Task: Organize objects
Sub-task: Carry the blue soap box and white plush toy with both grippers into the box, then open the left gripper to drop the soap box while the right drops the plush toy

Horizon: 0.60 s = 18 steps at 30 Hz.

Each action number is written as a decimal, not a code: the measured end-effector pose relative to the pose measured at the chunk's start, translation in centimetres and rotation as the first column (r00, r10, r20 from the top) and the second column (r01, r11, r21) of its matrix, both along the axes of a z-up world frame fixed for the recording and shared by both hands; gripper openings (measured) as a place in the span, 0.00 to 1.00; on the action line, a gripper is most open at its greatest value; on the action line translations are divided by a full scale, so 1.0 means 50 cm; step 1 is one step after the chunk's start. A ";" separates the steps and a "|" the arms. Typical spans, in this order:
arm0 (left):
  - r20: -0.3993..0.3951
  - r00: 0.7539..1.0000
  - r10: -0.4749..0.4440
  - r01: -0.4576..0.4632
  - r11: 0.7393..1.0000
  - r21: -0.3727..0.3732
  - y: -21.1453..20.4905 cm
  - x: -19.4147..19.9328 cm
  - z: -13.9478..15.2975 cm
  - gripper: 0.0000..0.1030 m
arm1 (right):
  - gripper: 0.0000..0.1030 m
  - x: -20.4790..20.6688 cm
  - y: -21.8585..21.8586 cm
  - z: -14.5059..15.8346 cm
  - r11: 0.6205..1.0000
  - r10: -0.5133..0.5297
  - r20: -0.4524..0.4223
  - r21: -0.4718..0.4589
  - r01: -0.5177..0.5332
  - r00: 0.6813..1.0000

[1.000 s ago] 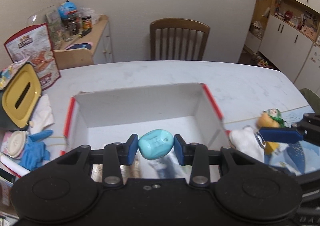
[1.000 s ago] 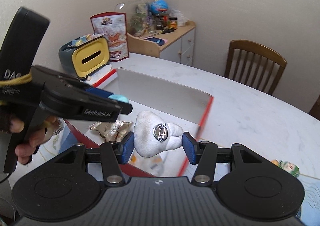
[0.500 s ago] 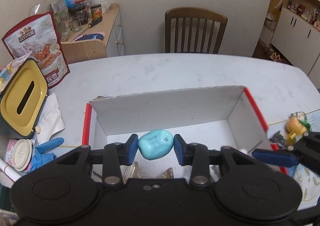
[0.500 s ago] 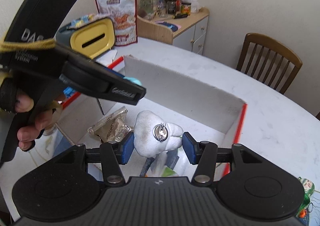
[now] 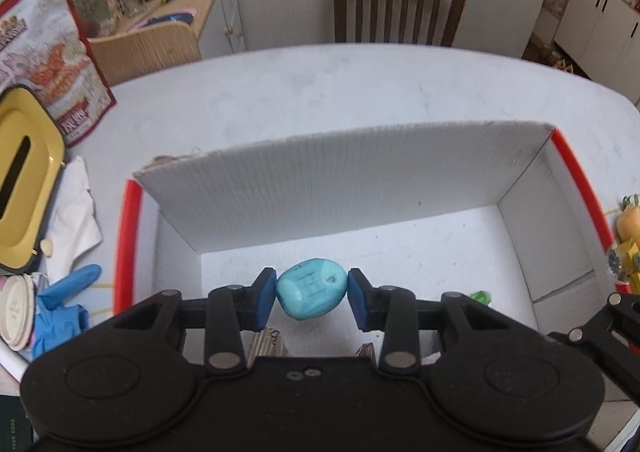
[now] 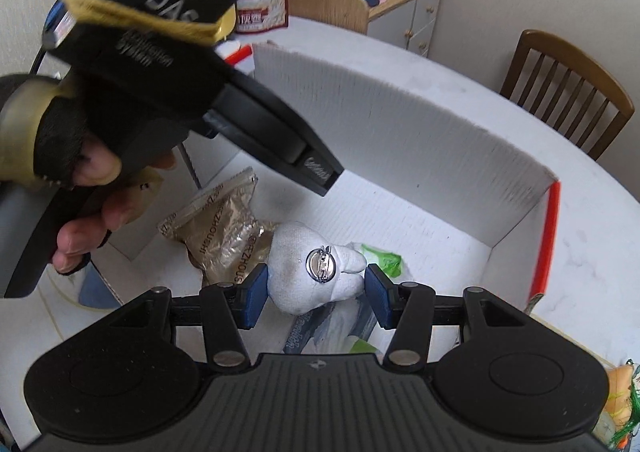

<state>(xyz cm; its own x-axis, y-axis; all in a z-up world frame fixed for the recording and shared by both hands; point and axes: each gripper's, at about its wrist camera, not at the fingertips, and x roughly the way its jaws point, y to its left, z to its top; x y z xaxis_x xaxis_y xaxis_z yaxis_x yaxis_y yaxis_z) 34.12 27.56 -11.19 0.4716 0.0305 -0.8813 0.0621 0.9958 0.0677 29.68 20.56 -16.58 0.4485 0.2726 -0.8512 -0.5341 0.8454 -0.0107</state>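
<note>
A white cardboard box (image 5: 360, 172) with red edges sits on the table, seen again as the box (image 6: 400, 112) in the right wrist view. My left gripper (image 5: 312, 298) is shut on a turquoise egg-shaped toy (image 5: 311, 293) and hangs over the box's near side. My right gripper (image 6: 316, 292) is shut on a white plush toy (image 6: 308, 272) with a metal pin badge, also above the box floor. Inside lie a golden snack packet (image 6: 224, 236), a green wrapper (image 6: 382, 260) and a printed pouch (image 6: 328, 328). The left gripper's body and a gloved hand (image 6: 80, 180) fill the right wrist view's upper left.
Left of the box are a yellow tissue holder (image 5: 24, 180), a white tissue (image 5: 76, 212), a blue glove (image 5: 64, 300) and a red snack bag (image 5: 52, 52). A small figure toy (image 5: 628, 232) lies right of the box. A wooden chair (image 5: 400, 0) stands beyond the table.
Both grippers have moved forward and over the box, each keeping its toy. The left gripper body now looms closer and higher in the right wrist view.
</note>
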 end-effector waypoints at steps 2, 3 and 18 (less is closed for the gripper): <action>-0.024 1.000 -0.013 0.013 1.000 0.008 -0.004 0.007 -0.010 0.36 | 0.50 0.004 0.003 -0.008 1.000 0.000 -0.008 -0.020 -0.001 1.000; -0.035 0.999 -0.019 0.019 1.000 0.014 -0.007 0.010 -0.014 0.36 | 0.50 0.005 0.005 -0.010 1.000 0.002 -0.012 -0.021 -0.002 1.000; -0.193 0.981 -0.033 0.040 0.999 0.033 -0.017 0.033 -0.066 0.36 | 0.51 0.008 0.006 -0.025 1.000 -0.005 -0.057 -0.012 0.005 0.998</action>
